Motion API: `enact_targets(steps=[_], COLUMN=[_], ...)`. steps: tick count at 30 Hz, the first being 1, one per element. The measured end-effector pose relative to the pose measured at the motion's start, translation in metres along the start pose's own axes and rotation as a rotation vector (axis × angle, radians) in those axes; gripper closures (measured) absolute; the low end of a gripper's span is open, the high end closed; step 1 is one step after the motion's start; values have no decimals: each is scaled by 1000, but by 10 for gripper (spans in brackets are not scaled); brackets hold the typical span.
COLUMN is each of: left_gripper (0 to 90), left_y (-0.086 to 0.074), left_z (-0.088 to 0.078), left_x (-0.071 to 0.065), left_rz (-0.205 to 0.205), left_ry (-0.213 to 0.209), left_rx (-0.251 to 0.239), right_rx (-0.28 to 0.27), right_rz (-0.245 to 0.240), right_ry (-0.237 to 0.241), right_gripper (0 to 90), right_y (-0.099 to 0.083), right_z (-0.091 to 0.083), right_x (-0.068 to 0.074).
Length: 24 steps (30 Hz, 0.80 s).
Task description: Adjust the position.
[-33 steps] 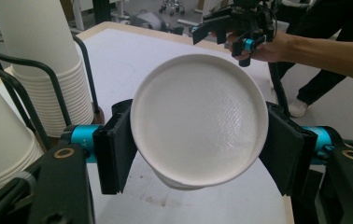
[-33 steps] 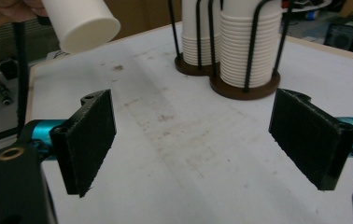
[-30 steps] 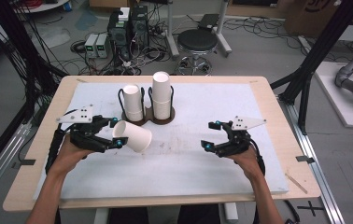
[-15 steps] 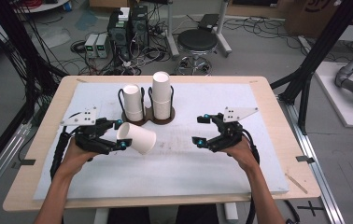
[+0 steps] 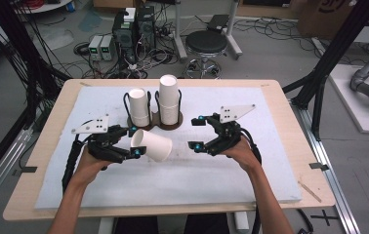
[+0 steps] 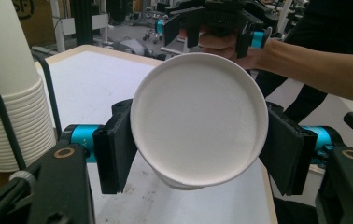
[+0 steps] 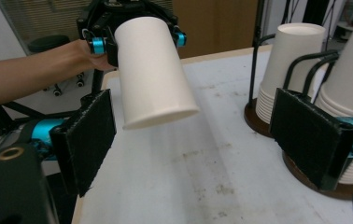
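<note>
Paper cup (image 5: 152,145) clamped near its closed end between the pads of the left gripper (image 5: 134,141), held tilted off the white mat (image 5: 251,170) at seven o'clock from the cup holder (image 5: 154,122), mouth toward three o'clock, facing the wide-open, empty right gripper (image 5: 197,132).

Paper cup (image 5: 152,145) between claws, before two cup stacks (image 5: 169,100)

One loose cup (image 5: 152,145), two cup stacks (image 5: 139,107), perhaps one holder (image 5: 159,123).
</note>
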<state>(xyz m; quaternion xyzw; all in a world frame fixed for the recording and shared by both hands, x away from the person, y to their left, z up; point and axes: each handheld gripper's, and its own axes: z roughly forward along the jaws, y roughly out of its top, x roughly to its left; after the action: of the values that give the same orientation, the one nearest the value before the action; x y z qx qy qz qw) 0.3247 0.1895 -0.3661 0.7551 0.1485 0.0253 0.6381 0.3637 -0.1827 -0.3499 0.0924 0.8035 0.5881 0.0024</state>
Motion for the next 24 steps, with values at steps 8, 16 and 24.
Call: enact_targets(steps=[8,16,24], left_gripper=[337,337,338], left_y=[-1,-4,-3], left_z=[7,15,22], left_x=[-2,-5,-7], left_rz=[0,-7,-6], left_ry=[-17,-40,-66], left_rx=[-17,-34,-50], right_rx=[-10,-28,-25], right_rz=[0,-5,-4], right_ry=[61,114,159], right_gripper=[152,151,151], right_y=[5,9,10], right_z=[18,36,49], right_x=[0,2,5])
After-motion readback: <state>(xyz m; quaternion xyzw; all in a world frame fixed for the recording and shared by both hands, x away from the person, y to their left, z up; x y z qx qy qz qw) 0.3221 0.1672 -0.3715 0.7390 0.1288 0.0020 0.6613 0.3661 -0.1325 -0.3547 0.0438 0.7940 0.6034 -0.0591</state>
